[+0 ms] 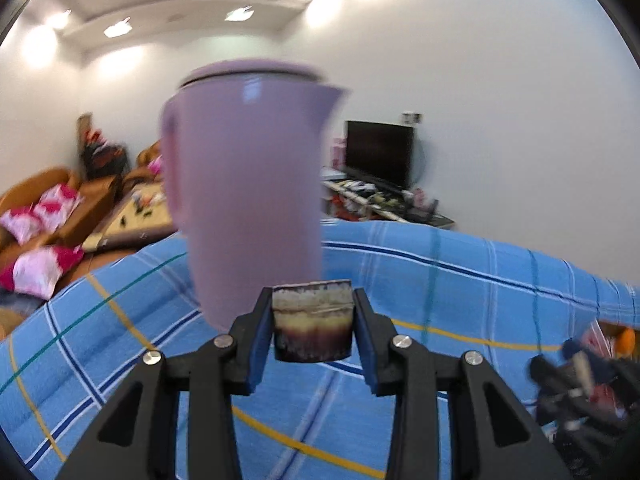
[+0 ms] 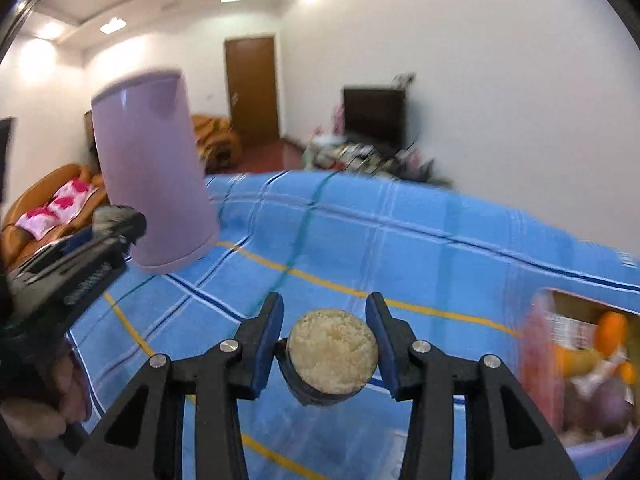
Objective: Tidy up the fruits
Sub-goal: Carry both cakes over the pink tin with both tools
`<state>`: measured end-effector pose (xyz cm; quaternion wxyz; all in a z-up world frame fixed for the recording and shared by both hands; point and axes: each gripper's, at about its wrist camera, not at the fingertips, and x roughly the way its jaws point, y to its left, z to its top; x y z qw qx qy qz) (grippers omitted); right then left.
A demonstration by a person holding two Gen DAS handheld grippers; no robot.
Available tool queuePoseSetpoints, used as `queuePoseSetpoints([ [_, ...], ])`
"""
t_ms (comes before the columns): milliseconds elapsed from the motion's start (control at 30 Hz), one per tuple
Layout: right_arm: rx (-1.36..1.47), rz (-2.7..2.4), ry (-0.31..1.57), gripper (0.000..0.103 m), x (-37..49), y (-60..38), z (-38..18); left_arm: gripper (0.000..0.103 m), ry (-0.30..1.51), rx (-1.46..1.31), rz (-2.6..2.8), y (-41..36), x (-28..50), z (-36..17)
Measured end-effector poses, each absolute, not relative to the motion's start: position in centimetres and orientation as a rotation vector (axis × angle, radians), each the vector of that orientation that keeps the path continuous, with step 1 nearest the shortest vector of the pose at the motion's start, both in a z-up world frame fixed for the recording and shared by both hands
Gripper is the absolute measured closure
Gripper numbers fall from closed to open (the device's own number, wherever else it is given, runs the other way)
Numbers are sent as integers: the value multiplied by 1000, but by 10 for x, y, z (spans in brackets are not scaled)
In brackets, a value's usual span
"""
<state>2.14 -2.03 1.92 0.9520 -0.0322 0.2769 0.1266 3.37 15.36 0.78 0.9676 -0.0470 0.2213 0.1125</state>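
My left gripper (image 1: pixel 313 322) is shut on a short dark cylinder with pale layers (image 1: pixel 313 326), held above the blue checked cloth (image 1: pixel 440 280). My right gripper (image 2: pixel 325 346) is shut on a similar dark-rimmed round piece with a crumbly beige face (image 2: pixel 332 350), also above the cloth (image 2: pixel 400 232). A pink basket (image 2: pixel 584 368) at the right edge holds orange fruits (image 2: pixel 610 330) and other items; it shows blurred in the left wrist view (image 1: pixel 612 340). The left gripper's body (image 2: pixel 68 276) shows at the left of the right wrist view.
A tall lilac jug (image 1: pixel 248 200) with a lid stands on the cloth just beyond my left gripper; it also shows in the right wrist view (image 2: pixel 154 168). Beyond the table are sofas with pink cushions (image 1: pixel 44 212), a television (image 1: pixel 378 152) and a wooden door (image 2: pixel 252 88).
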Motion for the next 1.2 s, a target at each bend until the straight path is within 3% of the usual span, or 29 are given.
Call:
queuePoseSetpoints([
  [267,-24,133,405,58,-25,-64,25,64,413,40,135,99,18,6],
  [1200,-83,140,378,58,-54,-63,16,64,397,76,89,74,-1,7],
])
